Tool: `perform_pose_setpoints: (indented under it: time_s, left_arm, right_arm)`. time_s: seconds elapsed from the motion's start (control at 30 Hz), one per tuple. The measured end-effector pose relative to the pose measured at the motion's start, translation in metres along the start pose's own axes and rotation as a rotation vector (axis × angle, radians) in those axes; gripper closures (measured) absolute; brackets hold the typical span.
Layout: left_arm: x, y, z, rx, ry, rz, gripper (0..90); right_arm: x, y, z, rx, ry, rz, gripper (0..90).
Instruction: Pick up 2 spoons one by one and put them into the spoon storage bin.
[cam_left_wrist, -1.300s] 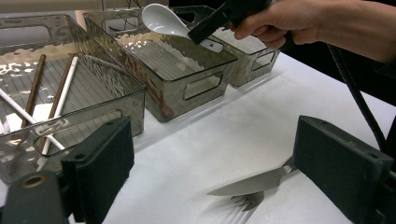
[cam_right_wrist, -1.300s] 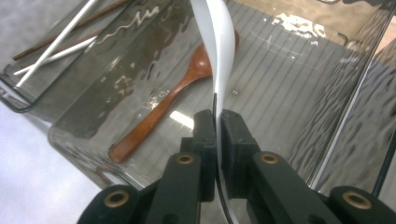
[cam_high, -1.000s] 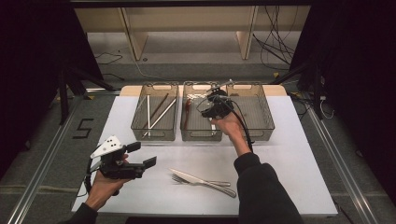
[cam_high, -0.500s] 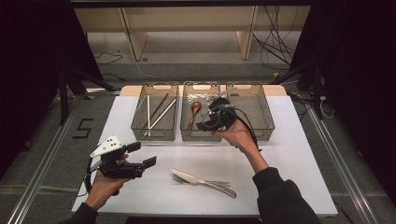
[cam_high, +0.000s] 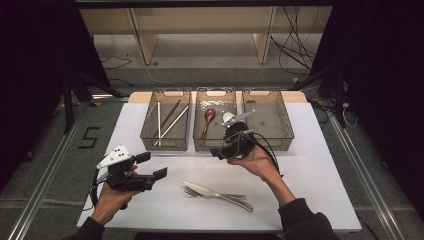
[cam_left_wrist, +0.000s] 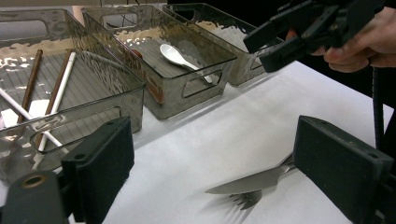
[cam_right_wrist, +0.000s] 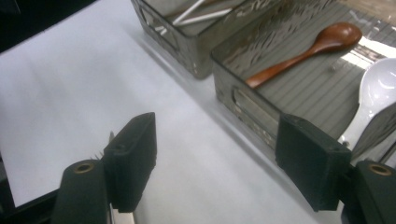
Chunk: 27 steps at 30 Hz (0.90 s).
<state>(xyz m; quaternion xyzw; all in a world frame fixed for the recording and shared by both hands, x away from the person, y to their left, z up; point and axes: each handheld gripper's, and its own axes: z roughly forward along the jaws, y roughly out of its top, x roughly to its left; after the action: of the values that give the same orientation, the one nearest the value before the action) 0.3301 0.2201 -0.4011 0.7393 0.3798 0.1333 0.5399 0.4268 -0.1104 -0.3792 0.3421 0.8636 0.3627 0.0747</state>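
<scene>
High view: left tool held low over the near-left counter, jaws apart and empty, aimed right toward knife and fork, likely readied for the next pick. Knife and fork together on the near counter, long axes left to right, blade tip and tines at the left, handles at the right. Right tool at the near wall of the middle bin, jaws just opened wide, nothing between. White spoon inside that bin beside a wooden spoon, sorted with its kind, bowl left, handle right.

Left gripper view: pads wide apart, framing knife over fork, blade tip and tines toward the camera. White spoon flat in the bin.

Right gripper view: pads apart over bare counter just outside the bin. White spoon at the right edge, handle nearer.
</scene>
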Motion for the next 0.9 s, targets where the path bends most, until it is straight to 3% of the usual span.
perform_pose_setpoints:
  time_s: [0.43, 0.9]
  left_arm:
    - [0.001, 0.0, 0.0, -0.004, 0.001, -0.009, 11.8]
    - [0.001, 0.0, 0.0, 0.0, 0.001, -0.007, 11.8]
  right_arm:
    - [0.004, -0.021, -0.007, 0.024, 0.011, -0.007, 28.9]
    - [0.024, -0.041, -0.001, 0.096, 0.065, -0.051, 27.6]
